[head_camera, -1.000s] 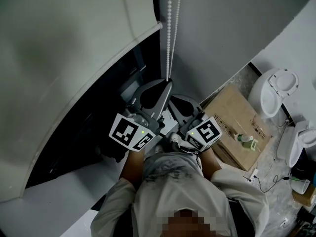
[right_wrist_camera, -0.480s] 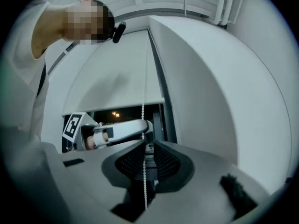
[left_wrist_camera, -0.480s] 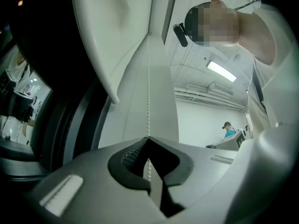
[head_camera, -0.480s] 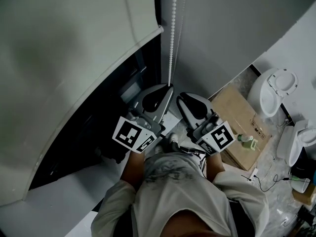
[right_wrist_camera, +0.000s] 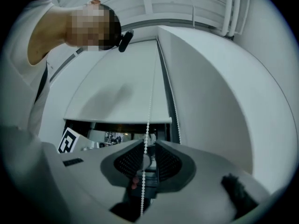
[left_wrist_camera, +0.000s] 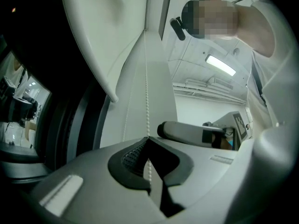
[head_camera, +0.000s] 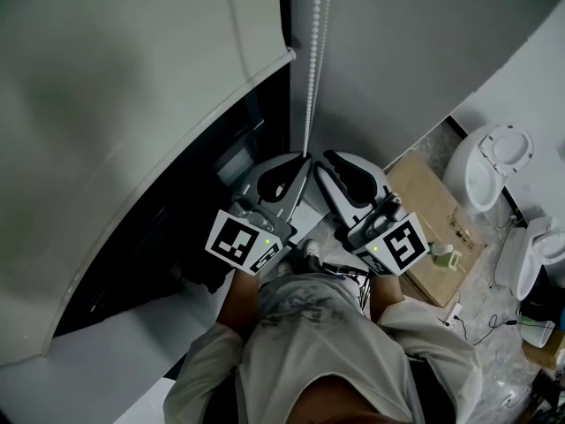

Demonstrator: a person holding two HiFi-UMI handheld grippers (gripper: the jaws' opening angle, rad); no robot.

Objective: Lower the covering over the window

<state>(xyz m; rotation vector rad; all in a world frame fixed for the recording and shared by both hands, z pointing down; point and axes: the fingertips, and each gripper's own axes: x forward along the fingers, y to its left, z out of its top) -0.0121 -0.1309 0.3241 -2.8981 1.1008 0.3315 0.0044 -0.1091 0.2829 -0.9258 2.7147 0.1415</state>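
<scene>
A white roller blind (head_camera: pixel 132 104) covers the upper part of the dark window, and its bottom bar (head_camera: pixel 221 117) runs slantwise. The white bead chain (head_camera: pixel 311 60) hangs at its right edge. My left gripper (head_camera: pixel 305 157) is shut on the bead chain; in the left gripper view the bead chain (left_wrist_camera: pixel 146 87) enters the closed tips of my left gripper (left_wrist_camera: pixel 148 138). My right gripper (head_camera: pixel 325 159) sits just to its right at the same height. In the right gripper view its jaws stand apart, and the bead chain (right_wrist_camera: pixel 149 111) runs through the gap of my right gripper (right_wrist_camera: pixel 145 143) without being pinched.
A white windowsill (head_camera: pixel 115 343) lies below the dark pane (head_camera: pixel 177 228). On the floor at right lie a cardboard box (head_camera: pixel 424 201) with a green bottle (head_camera: pixel 439 253) on it, white round fixtures (head_camera: pixel 490 162) and cables. A grey wall (head_camera: pixel 397 42) stands behind the chain.
My right gripper has risen from low beside the person's body up to the chain, level with the left gripper. The left gripper has stayed put on the chain.
</scene>
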